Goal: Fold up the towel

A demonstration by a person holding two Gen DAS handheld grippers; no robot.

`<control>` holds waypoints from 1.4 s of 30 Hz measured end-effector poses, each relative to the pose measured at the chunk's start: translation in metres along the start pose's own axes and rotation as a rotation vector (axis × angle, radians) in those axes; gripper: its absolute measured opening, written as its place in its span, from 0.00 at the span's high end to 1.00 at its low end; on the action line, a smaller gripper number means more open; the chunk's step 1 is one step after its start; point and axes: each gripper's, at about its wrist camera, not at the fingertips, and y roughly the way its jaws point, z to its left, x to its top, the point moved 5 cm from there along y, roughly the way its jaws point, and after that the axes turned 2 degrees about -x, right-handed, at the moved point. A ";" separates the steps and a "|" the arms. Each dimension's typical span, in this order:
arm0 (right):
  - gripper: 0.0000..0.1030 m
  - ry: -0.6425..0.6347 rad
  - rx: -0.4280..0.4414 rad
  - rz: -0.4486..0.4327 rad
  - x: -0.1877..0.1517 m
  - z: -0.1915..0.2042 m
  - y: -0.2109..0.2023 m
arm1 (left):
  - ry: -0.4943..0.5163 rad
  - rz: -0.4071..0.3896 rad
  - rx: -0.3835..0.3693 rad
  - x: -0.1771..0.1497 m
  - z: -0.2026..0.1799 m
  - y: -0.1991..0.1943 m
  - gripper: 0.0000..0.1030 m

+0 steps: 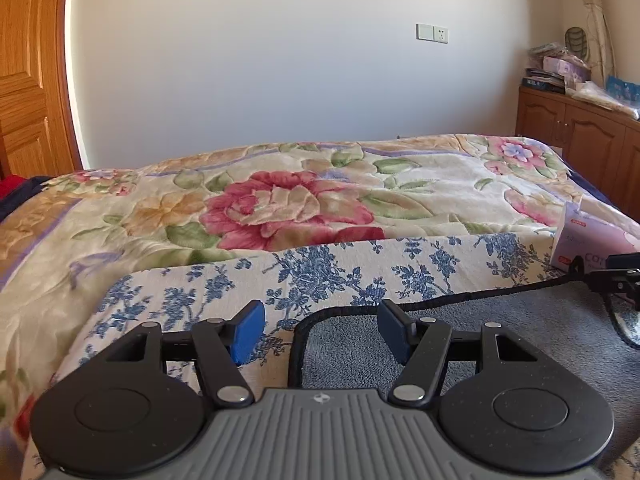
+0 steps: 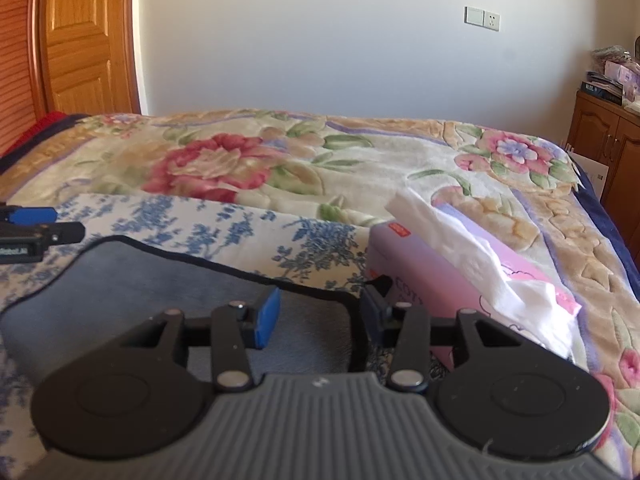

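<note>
A grey towel (image 1: 500, 328) with a black hem lies flat on a blue-flowered white cloth (image 1: 320, 276) on the bed. My left gripper (image 1: 320, 328) is open, its blue pads on either side of the towel's near left corner. In the right wrist view the towel (image 2: 160, 292) fills the lower left. My right gripper (image 2: 320, 316) is open over the towel's right corner, its right finger close to a pink tissue box (image 2: 432, 280). Each gripper shows at the edge of the other's view: the right one (image 1: 616, 276), the left one (image 2: 28, 236).
The tissue box with white tissue (image 2: 472, 248) sticking out sits just right of the towel. A floral blanket (image 1: 280, 200) covers the bed behind. A wooden door (image 2: 80, 40) is far left, a wooden cabinet (image 1: 580, 136) with clutter far right.
</note>
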 end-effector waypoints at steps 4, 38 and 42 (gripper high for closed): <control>0.47 0.017 0.015 -0.015 0.004 0.007 -0.027 | -0.010 -0.016 0.001 0.010 0.000 -0.022 0.30; 0.23 0.054 -0.006 -0.110 0.012 0.033 -0.156 | 0.048 -0.069 -0.014 0.045 -0.021 -0.168 0.04; 0.23 0.050 -0.005 -0.104 0.006 0.036 -0.164 | 0.041 -0.064 -0.028 0.042 -0.025 -0.179 0.04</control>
